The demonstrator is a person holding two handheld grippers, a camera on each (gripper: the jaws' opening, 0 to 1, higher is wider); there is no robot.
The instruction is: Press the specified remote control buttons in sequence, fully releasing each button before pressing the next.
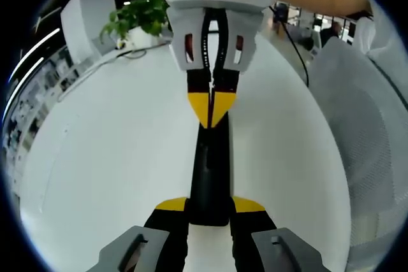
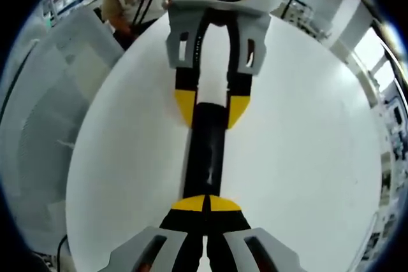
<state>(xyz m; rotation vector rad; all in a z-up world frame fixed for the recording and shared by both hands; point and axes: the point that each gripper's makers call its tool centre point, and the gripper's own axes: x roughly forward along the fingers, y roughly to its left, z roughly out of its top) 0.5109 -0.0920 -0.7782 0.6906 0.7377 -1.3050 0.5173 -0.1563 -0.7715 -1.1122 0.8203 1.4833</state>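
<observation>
Left tongs (image 1: pixel 209 208) pinch the black remote (image 1: pixel 209 176) on a white table (image 1: pixel 115 157); right tongs (image 2: pixel 206 207) pressed together at it.

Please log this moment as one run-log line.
left hand-held gripper: shut on remote | right hand-held gripper: shut, tips on remote | table: white

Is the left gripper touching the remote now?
Touching. In the left gripper view, the left gripper has its yellow tips pressed against both sides of the black remote, with no gap visible.
</observation>
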